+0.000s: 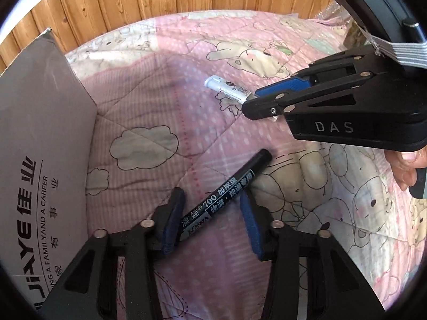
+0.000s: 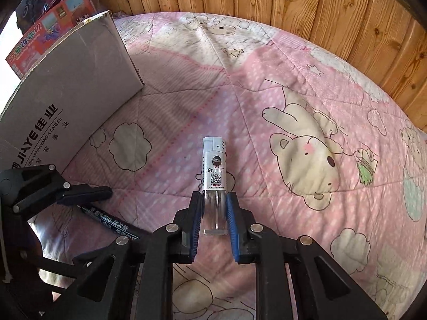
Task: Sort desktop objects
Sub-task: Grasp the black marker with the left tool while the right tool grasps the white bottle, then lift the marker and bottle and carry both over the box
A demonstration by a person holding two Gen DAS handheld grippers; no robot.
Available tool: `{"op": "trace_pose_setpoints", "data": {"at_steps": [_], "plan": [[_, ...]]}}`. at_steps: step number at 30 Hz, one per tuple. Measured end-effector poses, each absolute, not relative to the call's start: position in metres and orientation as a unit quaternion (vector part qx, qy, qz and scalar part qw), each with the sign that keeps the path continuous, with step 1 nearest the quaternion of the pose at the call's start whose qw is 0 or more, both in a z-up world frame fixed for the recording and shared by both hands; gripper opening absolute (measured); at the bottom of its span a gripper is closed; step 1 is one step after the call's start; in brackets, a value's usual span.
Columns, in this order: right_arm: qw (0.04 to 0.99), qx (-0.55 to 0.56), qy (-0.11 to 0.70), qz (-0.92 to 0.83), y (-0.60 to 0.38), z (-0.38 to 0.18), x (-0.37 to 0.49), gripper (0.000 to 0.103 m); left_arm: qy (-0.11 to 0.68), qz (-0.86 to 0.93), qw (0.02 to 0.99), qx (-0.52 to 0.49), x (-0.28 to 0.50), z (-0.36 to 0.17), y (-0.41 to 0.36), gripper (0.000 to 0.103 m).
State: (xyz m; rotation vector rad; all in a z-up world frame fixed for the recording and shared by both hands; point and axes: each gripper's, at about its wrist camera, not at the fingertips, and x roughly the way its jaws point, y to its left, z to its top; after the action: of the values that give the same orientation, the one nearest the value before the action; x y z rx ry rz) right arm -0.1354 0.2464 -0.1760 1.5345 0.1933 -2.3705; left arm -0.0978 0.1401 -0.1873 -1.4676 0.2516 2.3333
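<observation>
The right gripper [image 2: 213,213] has its blue pads pressed against the clear lower end of a lighter [image 2: 214,170], which lies on the pink cartoon quilt [image 2: 267,93] with its silver cap pointing toward the far wooden wall [image 2: 293,0]. To its left, the left gripper [image 1: 210,213] straddles a black marker [image 1: 226,192]; its jaws stand narrow, one pad close against the barrel and the other showing a sliver of gap, so it does not look clamped yet.

A grey cardboard box [image 2: 80,80] stands at the left edge of the quilt, probably where these things are to go.

What could go wrong: the lighter is held only by its smooth, transparent end, so it may swivel or slip out as it is lifted. The marker lies slantwise between the pads (not square to them), so a squeeze could roll it aside on the soft quilt or snag the fabric. The two tools are also near each other and could bump on the way to the box.

Writing: the box reads "JIAYE" and "A FAMILY AND A CAREER" beside Chinese characters; the marker shows "700" and Chinese text; the right gripper's body says "DAS"; the lighter carries a QR code and a small logo I cannot make out.
</observation>
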Motion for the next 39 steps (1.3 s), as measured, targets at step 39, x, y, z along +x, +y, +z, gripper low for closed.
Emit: {"op": "trace_pose_setpoints", "data": {"at_steps": [39], "plan": [[0.112,0.491,-0.061,-0.862,0.230,-0.096,-0.006,0.020,-0.011,0.879,0.172,-0.445,-0.026,-0.073,0.106,0.013]]}}
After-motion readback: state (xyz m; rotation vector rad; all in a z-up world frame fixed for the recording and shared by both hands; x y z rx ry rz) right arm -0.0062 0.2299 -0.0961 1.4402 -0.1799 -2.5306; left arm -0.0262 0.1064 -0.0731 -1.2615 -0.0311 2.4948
